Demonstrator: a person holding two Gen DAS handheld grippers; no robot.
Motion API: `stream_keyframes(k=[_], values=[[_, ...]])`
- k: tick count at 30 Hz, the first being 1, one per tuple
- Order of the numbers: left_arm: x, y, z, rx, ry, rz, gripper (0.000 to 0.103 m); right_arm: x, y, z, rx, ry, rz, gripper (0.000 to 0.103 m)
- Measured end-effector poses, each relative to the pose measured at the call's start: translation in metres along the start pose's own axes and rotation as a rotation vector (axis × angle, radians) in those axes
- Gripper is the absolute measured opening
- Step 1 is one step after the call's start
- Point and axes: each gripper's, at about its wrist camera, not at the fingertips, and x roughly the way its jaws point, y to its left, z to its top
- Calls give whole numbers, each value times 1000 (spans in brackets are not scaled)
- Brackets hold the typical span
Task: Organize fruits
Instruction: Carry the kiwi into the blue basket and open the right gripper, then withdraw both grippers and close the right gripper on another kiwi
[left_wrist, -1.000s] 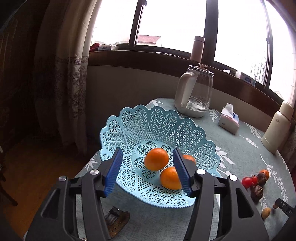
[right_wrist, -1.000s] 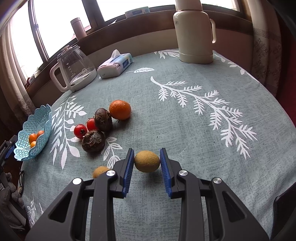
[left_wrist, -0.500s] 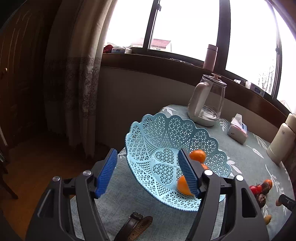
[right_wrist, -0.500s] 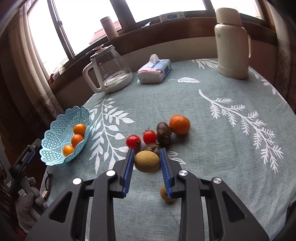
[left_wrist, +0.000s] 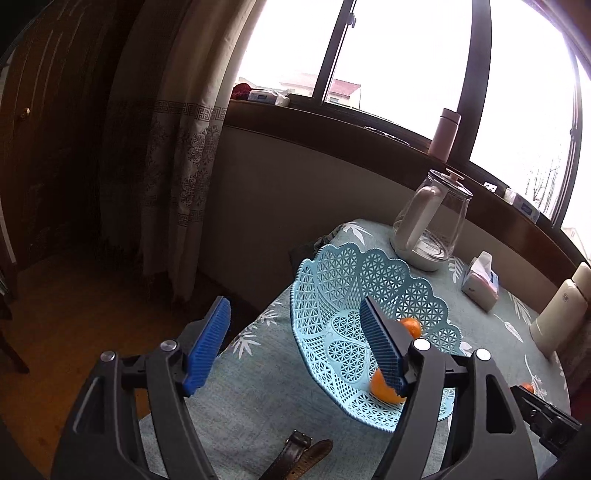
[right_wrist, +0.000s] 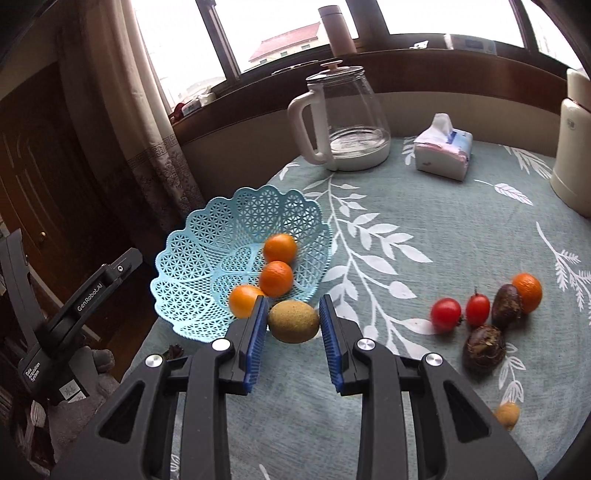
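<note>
My right gripper (right_wrist: 293, 319) is shut on a brownish-green kiwi (right_wrist: 293, 321), held above the table just in front of the blue lattice basket (right_wrist: 192, 258). Three oranges (right_wrist: 276, 278) lie in the basket. On the cloth to the right sit two cherry tomatoes (right_wrist: 446, 314), two dark passion fruits (right_wrist: 484, 349), another orange (right_wrist: 527, 291) and a small yellow fruit (right_wrist: 508, 415). My left gripper (left_wrist: 295, 343) is open and empty, held back at the table's left edge beside the basket (left_wrist: 332, 280); its right finger hides part of an orange (left_wrist: 384, 389).
A glass kettle (right_wrist: 343, 118), a tissue pack (right_wrist: 443, 151) and a cream thermos (right_wrist: 572, 147) stand along the back of the round table. A leather strap (left_wrist: 299, 458) lies at the near left edge. Curtain and floor lie beyond the table's left side.
My right gripper has lifted the kiwi and carried it left, from beside the loose fruit to the basket's front. My left gripper has drawn back and left, away from the basket.
</note>
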Motion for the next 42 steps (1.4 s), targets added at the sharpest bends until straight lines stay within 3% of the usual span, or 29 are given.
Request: stream_keyframes(k=[13,16,18,21,29,33,34,38,42], values=[[-3,36,17,-92,-19,40,74,65,74,6,-90,95,106,29],[-1,44,20,-113,-15,53,83,77,84,7,-86,117,130,31],[-1,48,21,-119,-10,55,83,82,87,7,-83,117,125,47],[0,50,22,-122,-6,49,83,79,85,6,-73,102,113,49],[-14,39,28,-85,-39,47,96,40,53,-11,-57,30,8,53],[-30,25,31,-36,-84,-3,100,22,33,-26,-30,-5,-59,56],[-35,21,31,-14,-102,-2,100,17,29,-28,-30,-23,-76,58],[-49,3,28,60,-160,15,100,-12,11,-35,-53,-170,-147,87],[-58,-17,15,115,-191,13,100,-38,-6,-37,-91,-248,-223,91]])
